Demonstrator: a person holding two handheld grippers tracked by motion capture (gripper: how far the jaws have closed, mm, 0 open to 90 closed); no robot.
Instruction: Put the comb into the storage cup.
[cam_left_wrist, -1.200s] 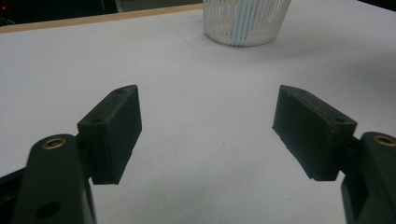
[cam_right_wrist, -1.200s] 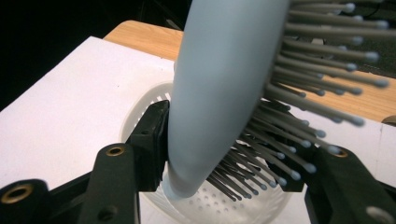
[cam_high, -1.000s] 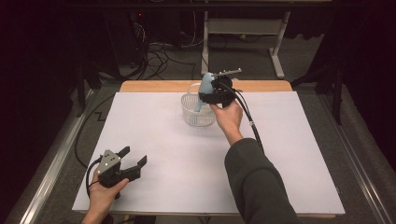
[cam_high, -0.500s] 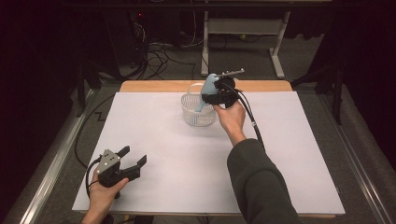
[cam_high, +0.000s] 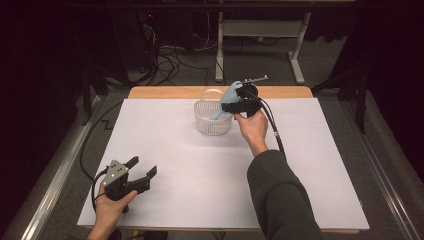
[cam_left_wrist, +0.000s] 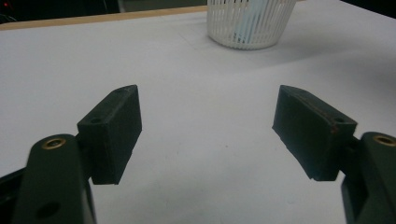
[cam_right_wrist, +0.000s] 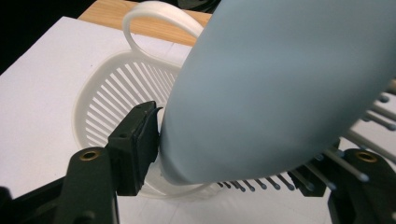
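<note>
While the white-covered counter (cam_high: 200, 165) carries a white slatted basket (cam_high: 212, 119) near the middle of its far edge, the right gripper (cam_high: 239, 105) holds a pale blue hairbrush (cam_high: 229, 96) over the basket's rim, handle pointing down into it. Its jaws have just been opening with the brush's head between them, one pad at the brush's back, so the brush looks about to drop in. Near the front left corner, the left gripper (cam_high: 142, 172) rests with jaws wide open and empty.
</note>
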